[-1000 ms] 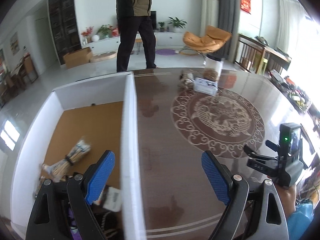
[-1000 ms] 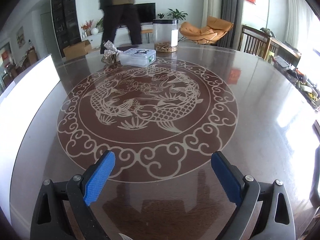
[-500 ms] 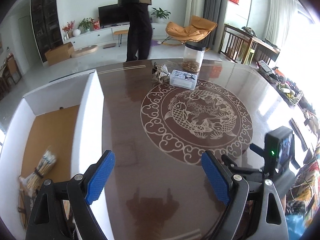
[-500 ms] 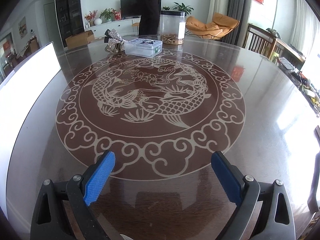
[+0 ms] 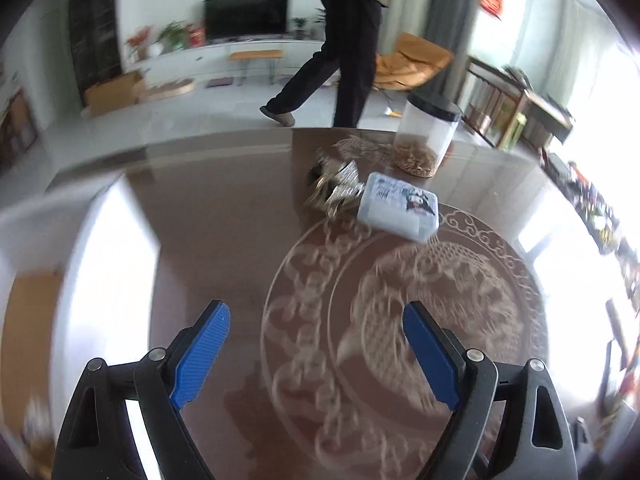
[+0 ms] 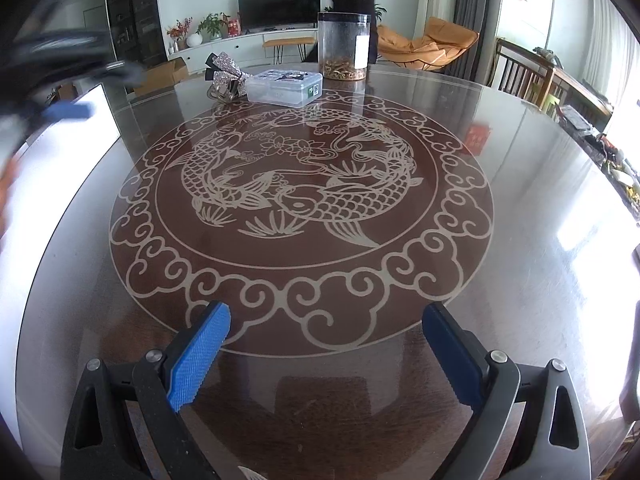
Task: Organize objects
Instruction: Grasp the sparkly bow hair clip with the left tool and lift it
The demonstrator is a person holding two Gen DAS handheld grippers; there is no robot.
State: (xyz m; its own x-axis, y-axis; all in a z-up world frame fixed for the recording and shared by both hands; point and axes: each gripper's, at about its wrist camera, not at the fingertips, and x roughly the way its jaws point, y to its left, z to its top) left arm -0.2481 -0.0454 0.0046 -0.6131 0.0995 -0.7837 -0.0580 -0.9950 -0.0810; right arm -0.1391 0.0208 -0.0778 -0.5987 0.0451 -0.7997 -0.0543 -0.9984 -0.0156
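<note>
A clear plastic box with a printed lid (image 5: 398, 207) (image 6: 285, 87) lies at the far side of the round table. A shiny silver bow (image 5: 335, 188) (image 6: 224, 74) lies just left of it. A clear jar with a black lid (image 5: 424, 136) (image 6: 344, 46) stands behind them, with brown bits at its bottom. My left gripper (image 5: 316, 346) is open and empty above the table, short of the box. My right gripper (image 6: 326, 350) is open and empty above the near table edge. The left gripper shows blurred at the right wrist view's left edge (image 6: 66, 111).
A white bin with a brown floor (image 5: 108, 264) (image 6: 60, 152) stands at the table's left side. The table carries a fish medallion (image 6: 300, 196). A person (image 5: 344, 32) walks beyond the table. An orange chair (image 6: 424, 46) and wooden furniture stand at the back right.
My left gripper has swung right and forward, from over the white bin toward the box and bow. The right gripper has moved slightly forward. The person has walked to the right.
</note>
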